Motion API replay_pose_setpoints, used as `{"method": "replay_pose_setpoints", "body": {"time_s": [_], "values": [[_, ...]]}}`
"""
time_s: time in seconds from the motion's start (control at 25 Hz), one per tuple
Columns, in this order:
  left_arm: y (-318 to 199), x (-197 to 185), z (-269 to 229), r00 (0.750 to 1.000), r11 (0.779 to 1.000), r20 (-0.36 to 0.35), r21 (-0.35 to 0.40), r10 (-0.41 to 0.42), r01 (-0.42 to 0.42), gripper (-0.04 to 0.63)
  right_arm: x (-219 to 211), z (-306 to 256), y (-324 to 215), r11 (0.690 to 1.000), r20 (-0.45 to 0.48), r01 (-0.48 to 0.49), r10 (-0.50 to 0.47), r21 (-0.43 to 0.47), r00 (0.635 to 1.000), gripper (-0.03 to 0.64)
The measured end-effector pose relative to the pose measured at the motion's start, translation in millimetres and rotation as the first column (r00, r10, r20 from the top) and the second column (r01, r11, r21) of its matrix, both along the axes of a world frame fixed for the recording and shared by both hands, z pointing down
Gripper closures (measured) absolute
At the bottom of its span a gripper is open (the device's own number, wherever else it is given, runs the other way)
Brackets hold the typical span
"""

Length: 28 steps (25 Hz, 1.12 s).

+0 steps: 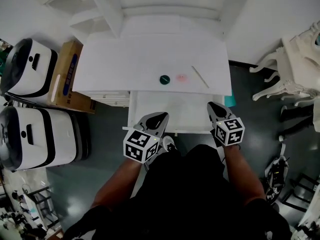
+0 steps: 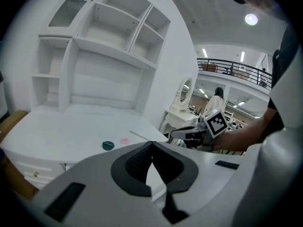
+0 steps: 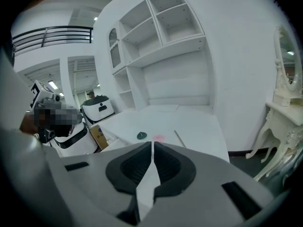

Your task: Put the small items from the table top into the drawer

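Observation:
Three small items lie near the front edge of the white table top (image 1: 125,64): a dark green round disc (image 1: 164,79) (image 2: 108,145) (image 3: 141,135), a pale pink disc (image 1: 181,77) (image 2: 124,140) (image 3: 158,137) and a thin light stick (image 1: 200,76) (image 3: 179,138). Below them the white drawer (image 1: 172,111) stands pulled out, with nothing visible inside. My left gripper (image 1: 159,119) is shut and empty over the drawer's front left corner. My right gripper (image 1: 214,106) is shut and empty at the drawer's right edge.
A white shelf unit (image 2: 99,41) rises behind the table top. Two white machines (image 1: 30,69) and a cardboard box (image 1: 67,74) stand on the left. An ornate white table (image 1: 292,69) is at the right. Cables and clutter lie on the dark floor (image 1: 277,171).

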<state>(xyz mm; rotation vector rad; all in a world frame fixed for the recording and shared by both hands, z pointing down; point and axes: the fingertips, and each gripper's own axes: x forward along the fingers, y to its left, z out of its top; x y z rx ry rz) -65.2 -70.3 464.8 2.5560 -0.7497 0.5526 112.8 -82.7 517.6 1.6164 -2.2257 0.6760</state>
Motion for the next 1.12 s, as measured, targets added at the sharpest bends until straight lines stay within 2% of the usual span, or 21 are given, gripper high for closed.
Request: {"method": "replay_pose_setpoints", "body": {"time_s": [0.28,0.76,0.92,1.12], "values": [[-4.6,9.1,11.5,1.000,0.999,0.017,-0.026,0.023,-0.023,0.592,17.2,25.3,-33.3,1.000,-0.084,-0.017,0.015,-0.018,0.996,0.589],[-15.2,28.7,30.4,0.995,0.992,0.040,-0.075,-0.094,0.097,0.592,49.9,87.8,-80.7,0.987,-0.188,0.072,-0.099,-0.145,0.977,0.586],[-16.6,33.7,32.0,0.991,0.989,0.056,-0.084,-0.118,0.122,0.592,51.2,103.8,-103.9,0.978,-0.212,0.116,-0.152,-0.173,0.965,0.541],[-19.7,32.0,34.4,0.985,0.982,0.071,-0.091,-0.158,0.164,0.592,52.2,126.9,-132.7,0.966,-0.266,0.153,-0.207,-0.210,0.942,0.538]]}}
